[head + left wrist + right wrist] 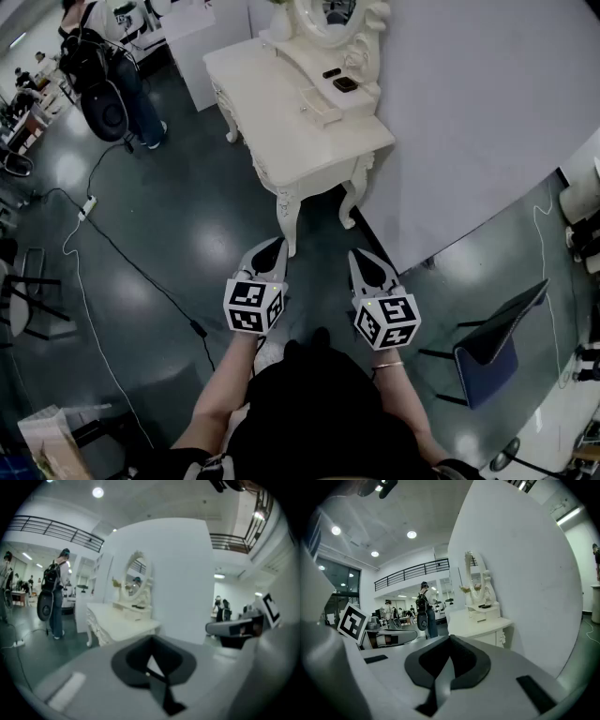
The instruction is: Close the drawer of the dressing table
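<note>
The white dressing table [281,122] stands against a white wall panel, with an oval mirror [328,14] at its back. A small drawer [323,111] of the low unit under the mirror sticks out over the tabletop. Both grippers are held side by side near my body, well short of the table and pointing toward it. My left gripper [275,247] is shut with nothing in it, and so is my right gripper [361,259]. The left gripper view shows the table [119,623] ahead beyond the closed tips [151,641]. In the right gripper view it [480,623] stands ahead to the right.
A person with a backpack [103,66] stands left of the table. A black cable [122,262] with a power strip runs across the glossy dark floor. A blue folding chair [497,342] stands at the right. A white cabinet [202,37] is behind the table.
</note>
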Demonstrator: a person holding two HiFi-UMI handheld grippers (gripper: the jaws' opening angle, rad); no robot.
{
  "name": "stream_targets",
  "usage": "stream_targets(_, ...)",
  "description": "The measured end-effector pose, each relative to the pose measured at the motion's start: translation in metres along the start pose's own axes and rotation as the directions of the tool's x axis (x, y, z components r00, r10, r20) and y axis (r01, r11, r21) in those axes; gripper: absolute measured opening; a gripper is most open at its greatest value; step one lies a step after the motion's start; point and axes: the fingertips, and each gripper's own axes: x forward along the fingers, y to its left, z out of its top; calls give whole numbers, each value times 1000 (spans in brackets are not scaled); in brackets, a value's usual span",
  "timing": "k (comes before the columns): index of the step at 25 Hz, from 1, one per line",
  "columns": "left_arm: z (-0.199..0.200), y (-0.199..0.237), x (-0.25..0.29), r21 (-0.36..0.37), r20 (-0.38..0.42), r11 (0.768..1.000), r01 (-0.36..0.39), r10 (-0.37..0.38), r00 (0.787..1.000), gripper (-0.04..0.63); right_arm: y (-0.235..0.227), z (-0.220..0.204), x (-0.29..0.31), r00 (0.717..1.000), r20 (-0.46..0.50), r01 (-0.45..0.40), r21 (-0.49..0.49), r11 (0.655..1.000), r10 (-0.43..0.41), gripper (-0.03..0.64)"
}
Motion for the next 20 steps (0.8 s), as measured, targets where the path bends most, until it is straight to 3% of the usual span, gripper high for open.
stream_targets(20,9,-18,35,46,4,999,-22,22,1000,28,-38,11,2,999,35,-37,9,999,36,5)
